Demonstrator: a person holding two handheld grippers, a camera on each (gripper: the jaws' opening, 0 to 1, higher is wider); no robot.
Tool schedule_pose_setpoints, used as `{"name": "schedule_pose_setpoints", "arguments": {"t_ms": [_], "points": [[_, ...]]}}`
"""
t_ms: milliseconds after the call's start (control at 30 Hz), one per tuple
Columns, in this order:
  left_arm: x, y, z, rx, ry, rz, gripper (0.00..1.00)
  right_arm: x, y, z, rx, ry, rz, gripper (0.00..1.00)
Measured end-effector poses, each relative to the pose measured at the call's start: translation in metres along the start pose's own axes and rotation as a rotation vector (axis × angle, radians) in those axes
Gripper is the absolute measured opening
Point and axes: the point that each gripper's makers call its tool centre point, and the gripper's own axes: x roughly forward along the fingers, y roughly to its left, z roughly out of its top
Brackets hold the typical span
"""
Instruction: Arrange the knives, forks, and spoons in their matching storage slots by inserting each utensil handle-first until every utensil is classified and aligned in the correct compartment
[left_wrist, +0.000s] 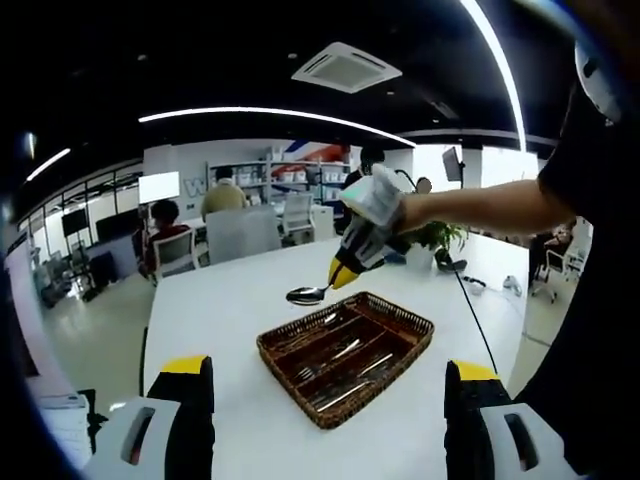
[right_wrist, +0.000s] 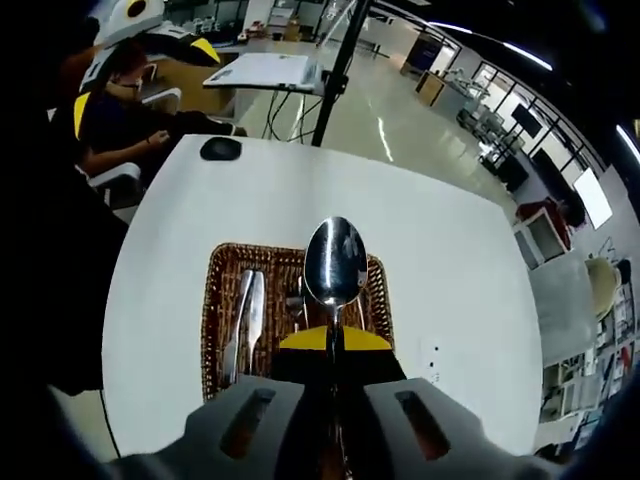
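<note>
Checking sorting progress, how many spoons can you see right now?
1 for certain: the spoon clamped in the right tool, held above the wicker tray. Utensils already inside the tray are too small to identify, so more may be there.

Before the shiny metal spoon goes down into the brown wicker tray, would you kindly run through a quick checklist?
1. Right gripper shut on the shiny metal spoon: ok.
2. Spoon over the brown wicker cutlery tray: ok.
3. Handle leading toward the slot: not ok, bowl points outward.
4. Matching spoon compartment identified: cannot tell.
5. Left gripper open and clear of the tray: ok.
6. Tray flat on the white table: ok.
</note>
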Motion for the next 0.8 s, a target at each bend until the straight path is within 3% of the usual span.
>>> {"name": "schedule_pose_setpoints", "arguments": {"t_ms": [400,800], "points": [[-0.012,-0.001,-0.021,0.005,0.049,0.028,1.0,0.016,-0.028,-0.005,-0.034,0.032,0.007,0.0],[-0.015,-0.004,-0.04,-0.021,0.07,0.027,1.0,0.048,-0.034,-0.021,-0.039,0.052,0.024,0.0]]}}
